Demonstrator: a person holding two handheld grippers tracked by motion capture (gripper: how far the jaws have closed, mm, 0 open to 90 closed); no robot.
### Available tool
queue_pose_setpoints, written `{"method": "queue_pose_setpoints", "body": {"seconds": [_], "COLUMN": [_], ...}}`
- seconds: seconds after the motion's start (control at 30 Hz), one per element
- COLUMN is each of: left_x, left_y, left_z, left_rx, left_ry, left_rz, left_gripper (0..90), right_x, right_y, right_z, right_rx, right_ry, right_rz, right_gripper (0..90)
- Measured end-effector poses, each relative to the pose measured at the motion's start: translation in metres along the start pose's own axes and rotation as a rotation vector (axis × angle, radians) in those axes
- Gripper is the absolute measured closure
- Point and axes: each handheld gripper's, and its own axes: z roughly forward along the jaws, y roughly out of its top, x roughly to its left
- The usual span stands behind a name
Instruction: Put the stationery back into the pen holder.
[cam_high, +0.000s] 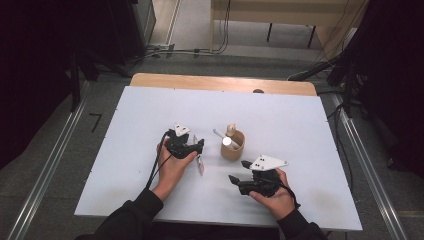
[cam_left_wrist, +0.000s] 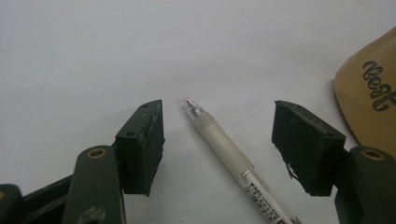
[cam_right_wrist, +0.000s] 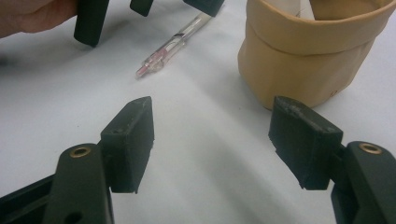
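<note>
The broad white rectangular tabletop is carrying everything, and the tan, soft-walled cylindrical holder with its rolled rim is sitting near its middle; every place below is being given from that holder. Inside the holder, a white marker-like stick is leaning out over the rim toward the left, beside a pale wooden knob-topped piece. To the holder's left, the person's left hand is holding the left claw low over the tabletop, its two black jaws standing apart on either side of the pen without touching it. No gap is closing in the pictures themselves; the pads are clear of the pen's barrel on both sides, so this claw is open. In front of the holder and slightly to its right, nearer the person, the right hand is holding the right claw, its jaws also spread wide with nothing between them, pointing toward the holder's wall. The clear-barrelled ballpoint pen with a frosted grip and a red ink core is lying flat on the tabletop just left of the holder, apart from it, with its tip pointing away from the left claw's camera.
</note>
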Motion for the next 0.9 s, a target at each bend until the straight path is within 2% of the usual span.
{"method": "queue_pose_setpoints", "body": {"seconds": [0.43, 0.9], "left_x": [-0.0024, -0.0079], "left_y": [0.0002, 0.0000], "left_z": [0.0060, 0.0075], "left_rx": [0.038, 0.048], "left_ry": [0.018, 0.068], "left_rz": [0.007, 0.056], "left_gripper": [40.8, 49.8], "right_x": [0.0005, 0.0013], "right_y": [0.0001, 0.0003], "right_z": [0.0007, 0.0014], "right_rx": [0.001, 0.004], "right_ry": [0.001, 0.000], "right_rz": [-0.001, -0.003], "right_gripper": [29.7, 29.7]}}
